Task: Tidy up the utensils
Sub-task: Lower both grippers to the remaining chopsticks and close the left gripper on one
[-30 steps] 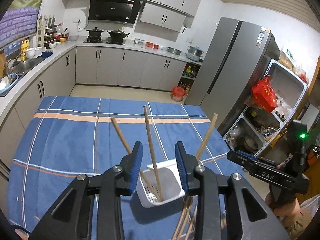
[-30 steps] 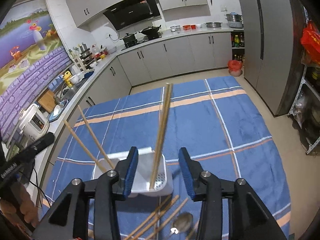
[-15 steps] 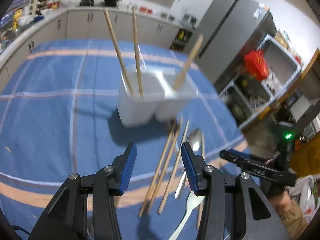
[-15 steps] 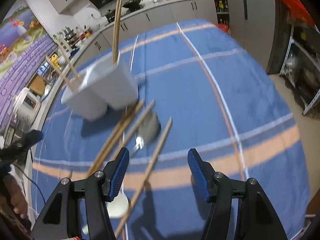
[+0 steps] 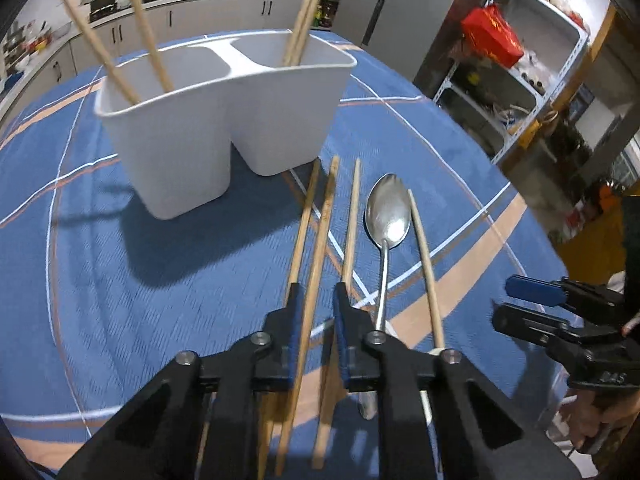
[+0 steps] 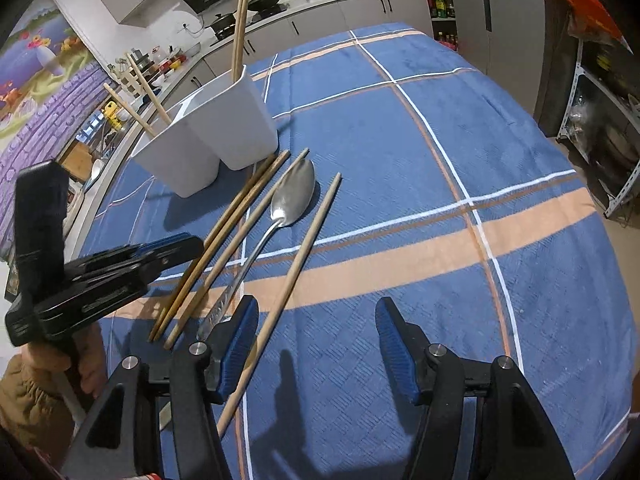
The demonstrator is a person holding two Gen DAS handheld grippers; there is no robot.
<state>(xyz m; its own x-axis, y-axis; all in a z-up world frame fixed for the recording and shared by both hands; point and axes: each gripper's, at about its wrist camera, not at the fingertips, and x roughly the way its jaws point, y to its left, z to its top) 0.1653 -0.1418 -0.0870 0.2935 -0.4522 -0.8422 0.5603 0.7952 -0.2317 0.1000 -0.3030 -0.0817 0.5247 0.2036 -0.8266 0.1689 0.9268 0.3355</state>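
A kitchen table under a blue plaid cloth, midway through a tidy-up: the white two-compartment holder stands upright near the table's middle with four chopsticks already in it, two leaning in the left compartment and two in the right as the left wrist camera sees it.

Left to sort, by the look of it: four loose chopsticks and a metal spoon, all lying side by side on the cloth just in front of the holder, tips toward it.

The left gripper is down at the cloth, its jaws having just been closing, now narrow around the middle chopstick of three close-laid ones; whether the pads already press on it cannot be told. Its two neighbours lie just beside the fingers and could be nudged or dragged along.

The right gripper hangs wide open and empty over the near edge; the lone chopstick passes under its left finger, the spoon handle just beyond.

Behind: counter, stove with pots, a steel fridge, cluttered shelving.
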